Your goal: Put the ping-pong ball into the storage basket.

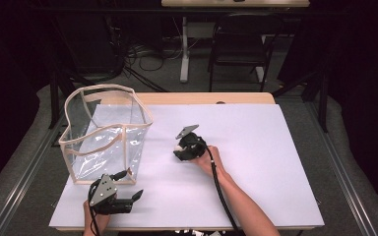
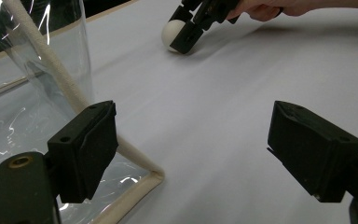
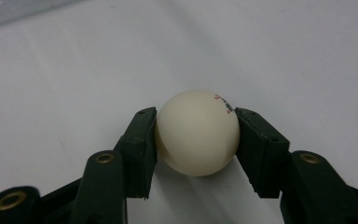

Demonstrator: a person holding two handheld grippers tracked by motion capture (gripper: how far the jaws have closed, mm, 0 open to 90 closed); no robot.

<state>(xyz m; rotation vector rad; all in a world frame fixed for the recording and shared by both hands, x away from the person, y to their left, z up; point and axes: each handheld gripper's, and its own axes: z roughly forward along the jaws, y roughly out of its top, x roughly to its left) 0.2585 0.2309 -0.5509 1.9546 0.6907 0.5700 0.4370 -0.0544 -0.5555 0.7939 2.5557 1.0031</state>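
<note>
A white ball with small red and black print rests on the white table sheet, near its middle. My right gripper is shut on it, a black pad pressed against each side. In the high view this gripper points left and down at the ball, and the left gripper view shows it farther off with the ball. My left gripper lies low near the front left edge, open, with nothing between its fingers.
A clear plastic bag with cream trim stands open-topped at the left of the sheet, its near corner close beside my left gripper. A black chair and a desk leg stand beyond the table's far edge.
</note>
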